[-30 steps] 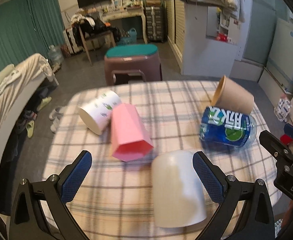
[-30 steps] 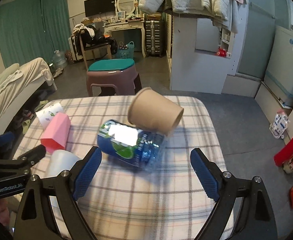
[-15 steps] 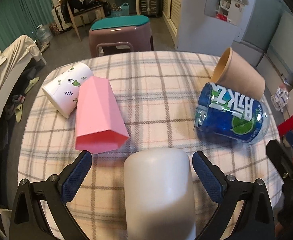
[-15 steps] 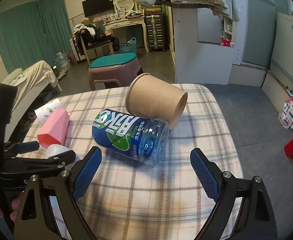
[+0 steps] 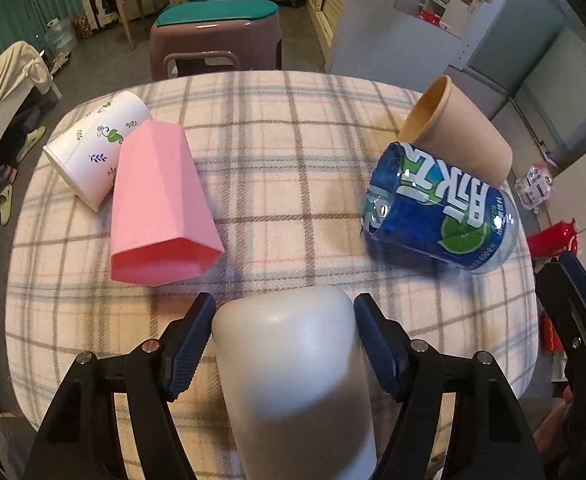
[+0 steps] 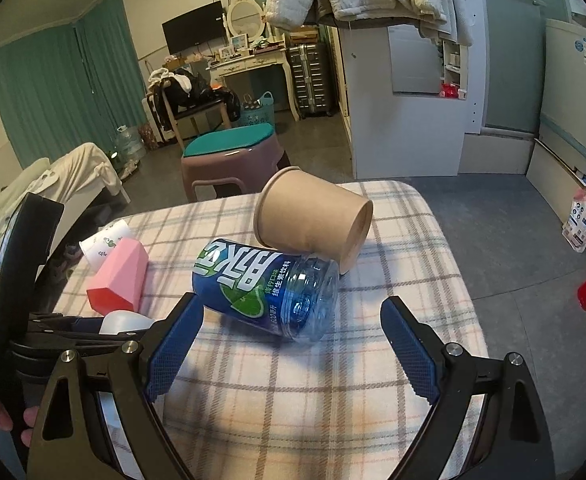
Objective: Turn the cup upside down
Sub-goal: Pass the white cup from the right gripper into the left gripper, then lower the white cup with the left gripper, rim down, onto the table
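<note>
Left gripper [image 5: 283, 330] fingers clamp the white cup [image 5: 293, 376], lying on the surface [image 5: 285, 128] just in front of the pink cup [image 5: 161, 204]. Right gripper [image 6: 291, 346] fingers spread wide, holding nothing, near the bottle [image 6: 265, 290].

1. Your left gripper [image 5: 283, 344] has advanced and narrowed; its pads now sit against both flanks of the white cup [image 5: 293, 376].
2. Your right gripper [image 6: 291, 350] has drifted slightly rightward, jaws wide.

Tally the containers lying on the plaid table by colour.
White: 2, a plain white plastic cup and a white paper cup with leaf print
Pink: 1, faceted pink plastic cup
Brown: 1, brown paper cup
Blue: 1, cut blue-labelled bottle
Total: 5
</note>
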